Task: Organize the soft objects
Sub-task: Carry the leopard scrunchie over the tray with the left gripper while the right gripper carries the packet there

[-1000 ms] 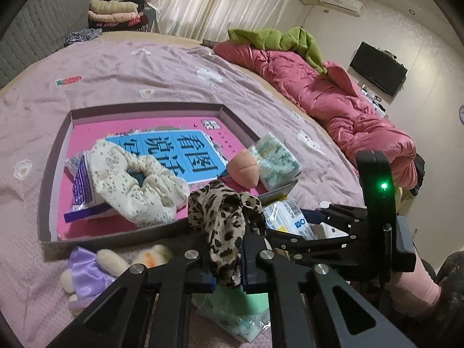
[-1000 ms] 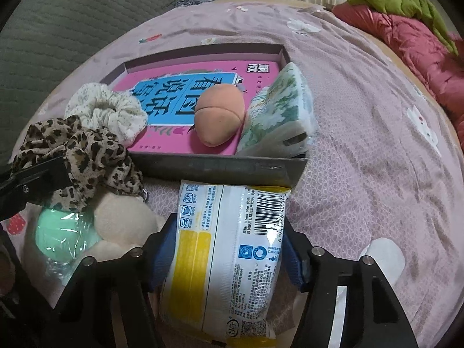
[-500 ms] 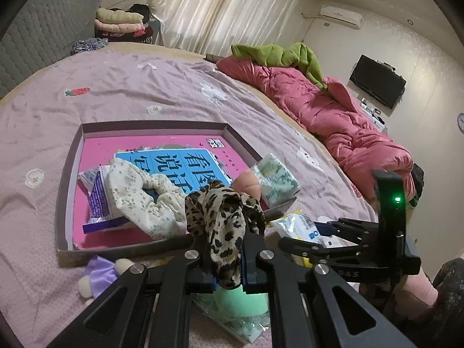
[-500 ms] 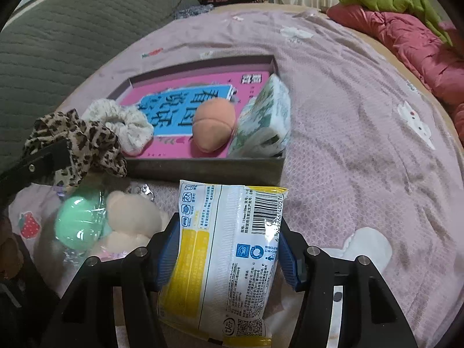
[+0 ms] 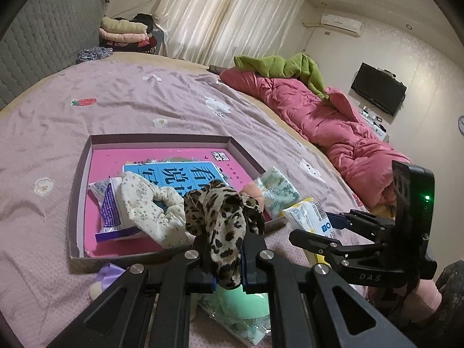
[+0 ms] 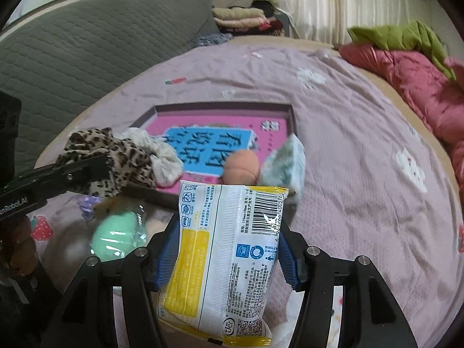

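Left wrist view shows the left gripper point(image 5: 226, 256) with its fingers nearly closed on a leopard-print fabric scrunchie point(image 5: 224, 220), the cloth bunched above the pads and a tail hanging below them. In the right wrist view the right gripper point(image 6: 226, 256) has its blue-padded fingers set wide against the two long edges of a white and yellow plastic tissue packet point(image 6: 224, 261), which stands upright between them, clear of the bed. Ahead of both lies the shallow grey cardboard box tray point(image 5: 78, 200) with a pink and blue printed floor; it already holds a cream floral scrunchie point(image 5: 150, 206), a purple and white packet point(image 5: 111, 211), a peach-coloured soft toy point(image 6: 242, 166) and a green-patterned tissue pack point(image 6: 285, 162). Still outside, near the tray's front wall, are a mint-green soft ball in clear wrap point(image 6: 116, 236) and a small plush with purple fabric point(image 5: 108, 271). To do this step well, each load should probably be carried over the front wall and let go above bare pink floor, one hand after the other so they do not cross; the packet is slippery and could slide if tilted. Both grippers point downward and forward, the left beside and slightly ahead of the right, over the mauve patterned bedsheet point(image 5: 145, 98).
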Tool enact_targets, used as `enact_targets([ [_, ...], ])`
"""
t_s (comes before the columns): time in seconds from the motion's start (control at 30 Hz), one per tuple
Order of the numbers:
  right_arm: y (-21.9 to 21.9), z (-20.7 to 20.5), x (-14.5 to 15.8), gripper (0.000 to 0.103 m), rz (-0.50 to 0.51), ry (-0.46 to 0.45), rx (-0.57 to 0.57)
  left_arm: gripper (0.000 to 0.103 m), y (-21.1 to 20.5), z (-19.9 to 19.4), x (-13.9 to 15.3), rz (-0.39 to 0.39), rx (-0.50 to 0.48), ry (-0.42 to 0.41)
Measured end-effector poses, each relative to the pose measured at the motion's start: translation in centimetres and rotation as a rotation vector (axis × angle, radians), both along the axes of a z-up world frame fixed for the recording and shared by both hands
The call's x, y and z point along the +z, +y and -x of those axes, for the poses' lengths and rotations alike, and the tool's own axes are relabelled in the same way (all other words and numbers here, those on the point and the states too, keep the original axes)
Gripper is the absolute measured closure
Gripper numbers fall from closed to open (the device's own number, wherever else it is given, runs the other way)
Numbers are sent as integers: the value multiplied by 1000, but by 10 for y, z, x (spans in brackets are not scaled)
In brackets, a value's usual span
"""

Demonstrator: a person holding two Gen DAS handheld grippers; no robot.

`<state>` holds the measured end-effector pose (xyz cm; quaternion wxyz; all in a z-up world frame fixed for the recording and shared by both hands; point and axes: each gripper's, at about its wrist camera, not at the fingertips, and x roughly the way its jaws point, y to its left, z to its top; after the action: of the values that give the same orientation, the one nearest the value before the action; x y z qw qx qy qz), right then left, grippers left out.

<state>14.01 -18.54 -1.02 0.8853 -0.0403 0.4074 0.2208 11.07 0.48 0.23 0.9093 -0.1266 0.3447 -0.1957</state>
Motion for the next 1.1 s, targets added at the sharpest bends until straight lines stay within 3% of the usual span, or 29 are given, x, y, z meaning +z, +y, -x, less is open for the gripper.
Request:
enact_targets([
  [0.6, 19, -11, 13, 42, -40, -57, 18, 93, 17, -3, 11, 24, 53, -27],
  [1.1, 26, -28, 26, 42, -69, -129, -6, 93, 66, -10, 23, 22, 217, -71],
])
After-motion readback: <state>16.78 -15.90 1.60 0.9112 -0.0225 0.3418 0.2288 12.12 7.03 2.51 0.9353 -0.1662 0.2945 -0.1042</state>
